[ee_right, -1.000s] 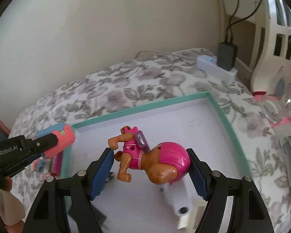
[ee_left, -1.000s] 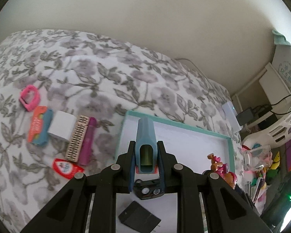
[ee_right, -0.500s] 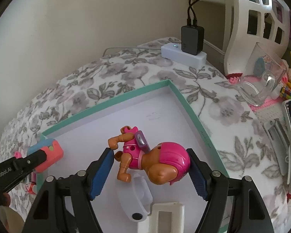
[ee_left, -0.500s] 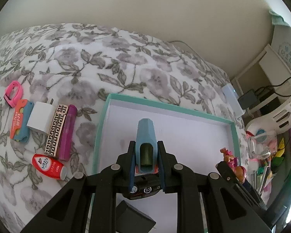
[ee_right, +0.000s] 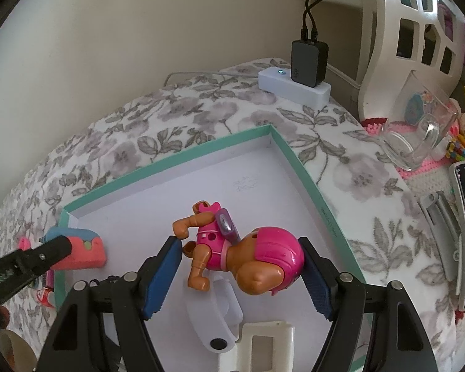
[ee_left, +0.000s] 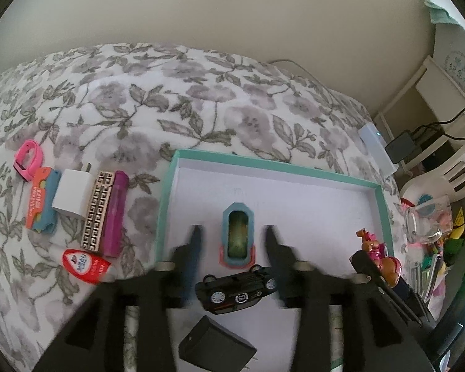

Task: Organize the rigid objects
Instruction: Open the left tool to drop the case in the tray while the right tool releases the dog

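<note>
Left wrist view: left gripper (ee_left: pixel 232 238) jaws opening, pads clear of the blue-and-coral case (ee_left: pixel 238 237) standing between them on the floor of the teal-rimmed box (ee_left: pixel 167 198), black toy car (ee_left: pixel 238 290) just nearer, black adapter (ee_left: pixel 217 348) nearest; outside the box to the left on the floral cloth (ee_left: pixel 170 102) lie a white charger (ee_left: pixel 73 193) and patterned bar (ee_left: pixel 97 209). Right wrist view: right gripper (ee_right: pixel 241 274) set wide, clamped on the pink toy dog (ee_right: pixel 241 252) above the box floor, white strap (ee_right: pixel 220 319) underneath.
</note>
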### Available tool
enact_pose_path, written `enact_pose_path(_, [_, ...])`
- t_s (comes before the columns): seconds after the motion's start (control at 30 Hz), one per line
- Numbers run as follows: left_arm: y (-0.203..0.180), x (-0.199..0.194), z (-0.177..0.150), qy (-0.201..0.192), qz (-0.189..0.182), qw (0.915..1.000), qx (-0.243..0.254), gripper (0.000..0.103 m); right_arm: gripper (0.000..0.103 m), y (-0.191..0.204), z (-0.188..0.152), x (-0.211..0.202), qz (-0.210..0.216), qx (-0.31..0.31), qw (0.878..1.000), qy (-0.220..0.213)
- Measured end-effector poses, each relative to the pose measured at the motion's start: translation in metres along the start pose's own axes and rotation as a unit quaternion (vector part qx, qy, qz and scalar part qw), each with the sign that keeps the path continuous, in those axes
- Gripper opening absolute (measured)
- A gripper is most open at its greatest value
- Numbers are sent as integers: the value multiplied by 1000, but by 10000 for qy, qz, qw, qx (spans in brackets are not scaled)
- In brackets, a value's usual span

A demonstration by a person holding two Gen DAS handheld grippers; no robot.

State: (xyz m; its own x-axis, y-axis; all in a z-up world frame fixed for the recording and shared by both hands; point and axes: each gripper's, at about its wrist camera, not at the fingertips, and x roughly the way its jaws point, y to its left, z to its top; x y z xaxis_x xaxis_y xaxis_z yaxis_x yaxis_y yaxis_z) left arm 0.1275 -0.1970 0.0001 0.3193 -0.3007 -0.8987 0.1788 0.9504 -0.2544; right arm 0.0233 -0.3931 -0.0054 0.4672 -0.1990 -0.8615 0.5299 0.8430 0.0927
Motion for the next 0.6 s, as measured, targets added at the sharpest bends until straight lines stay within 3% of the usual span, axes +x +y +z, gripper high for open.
enact_pose_path(0.23, [7, -4, 2, 4, 143, 9999, -36, 56, 80, 0, 0, 1, -61, -20, 10000, 36])
enact_pose_path(0.37, [10, -5, 3, 5, 201, 9998, -78, 66, 88, 2, -1, 3, -81, -69, 9999, 42])
enact_pose_path(0.6, [21, -9, 6, -38, 374, 9991, -203, 68, 101, 3, -1, 5, -72, -126, 9999, 61])
